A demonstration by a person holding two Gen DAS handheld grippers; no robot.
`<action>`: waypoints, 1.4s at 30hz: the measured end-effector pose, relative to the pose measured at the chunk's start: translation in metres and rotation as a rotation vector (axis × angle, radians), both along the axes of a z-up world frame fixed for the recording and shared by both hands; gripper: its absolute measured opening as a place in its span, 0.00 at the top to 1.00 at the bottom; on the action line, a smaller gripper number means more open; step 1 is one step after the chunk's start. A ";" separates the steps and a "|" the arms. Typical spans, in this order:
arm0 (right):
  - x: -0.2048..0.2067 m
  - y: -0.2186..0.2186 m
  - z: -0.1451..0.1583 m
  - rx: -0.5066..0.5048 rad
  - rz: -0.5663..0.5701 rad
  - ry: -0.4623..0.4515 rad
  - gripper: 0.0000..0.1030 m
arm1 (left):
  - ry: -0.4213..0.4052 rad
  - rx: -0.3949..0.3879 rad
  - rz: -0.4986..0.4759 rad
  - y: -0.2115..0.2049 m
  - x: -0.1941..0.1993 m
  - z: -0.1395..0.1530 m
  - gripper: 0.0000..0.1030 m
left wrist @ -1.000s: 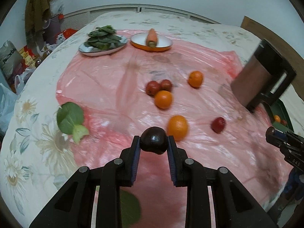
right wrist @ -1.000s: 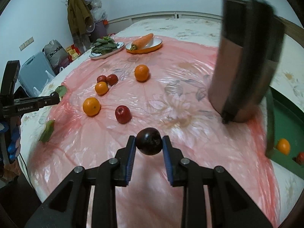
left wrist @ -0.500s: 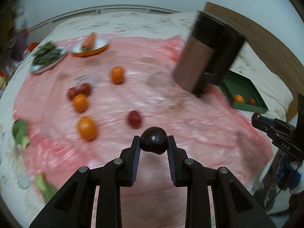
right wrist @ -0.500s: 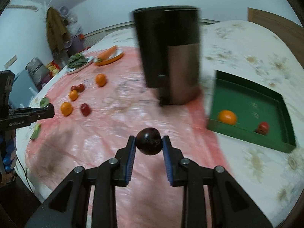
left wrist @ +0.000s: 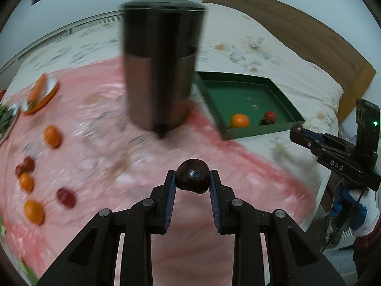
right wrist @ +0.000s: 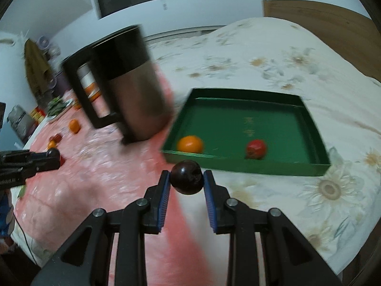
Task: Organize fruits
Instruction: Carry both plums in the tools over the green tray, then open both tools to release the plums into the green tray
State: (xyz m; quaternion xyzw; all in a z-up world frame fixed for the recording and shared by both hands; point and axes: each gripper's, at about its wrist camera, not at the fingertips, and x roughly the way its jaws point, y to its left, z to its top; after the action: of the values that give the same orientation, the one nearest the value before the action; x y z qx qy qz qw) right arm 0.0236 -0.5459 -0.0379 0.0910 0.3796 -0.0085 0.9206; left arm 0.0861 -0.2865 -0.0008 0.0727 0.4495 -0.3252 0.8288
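My left gripper (left wrist: 193,180) is shut on a dark plum (left wrist: 192,178) and holds it above the pink sheet. My right gripper (right wrist: 186,178) is shut on another dark plum (right wrist: 186,176), just short of the near wall of the green tray (right wrist: 243,166). The tray holds an orange (right wrist: 190,143) and a red apple (right wrist: 256,149); it also shows in the left wrist view (left wrist: 259,132). Several oranges, such as one at the left (left wrist: 52,135), and red fruits such as one lower down (left wrist: 65,197) lie on the pink sheet at the left.
A tall dark metal jug (left wrist: 159,71) with a handle stands on the pink sheet (left wrist: 107,143), left of the tray. A plate with a carrot (left wrist: 39,93) sits far left. The flowered bedcover (right wrist: 297,59) surrounds the tray. A wooden headboard (left wrist: 297,28) is behind.
Both grippers have swung to the right with their plums. The green tray and jug have come into near view and the loose fruit has slid to the left.
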 end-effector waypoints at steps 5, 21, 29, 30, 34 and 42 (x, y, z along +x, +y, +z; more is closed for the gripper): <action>0.011 -0.045 -0.002 -0.004 -0.079 -0.013 0.84 | 0.009 -0.002 -0.054 -0.060 0.013 0.002 0.77; 0.057 -0.123 -0.054 -0.083 -0.172 0.081 0.84 | 0.056 0.091 -0.182 -0.225 0.050 -0.041 0.77; 0.060 -0.128 -0.066 -0.066 -0.170 0.093 0.84 | 0.094 0.140 -0.183 -0.241 0.056 -0.073 0.77; 0.060 -0.128 -0.066 -0.070 -0.168 0.096 0.84 | 0.098 0.143 -0.178 -0.241 0.057 -0.076 0.77; 0.062 -0.128 -0.067 -0.077 -0.167 0.109 0.84 | 0.115 0.144 -0.170 -0.240 0.059 -0.079 0.77; 0.066 -0.126 -0.066 -0.086 -0.179 0.136 0.79 | 0.098 0.178 -0.159 -0.242 0.056 -0.076 0.76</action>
State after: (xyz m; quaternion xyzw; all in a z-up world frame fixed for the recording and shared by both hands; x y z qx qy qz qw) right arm 0.0898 -0.6724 -0.1035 0.0843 0.4308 -0.1130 0.8914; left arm 0.1420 -0.5281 -0.0764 0.1656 0.5094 -0.3519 0.7676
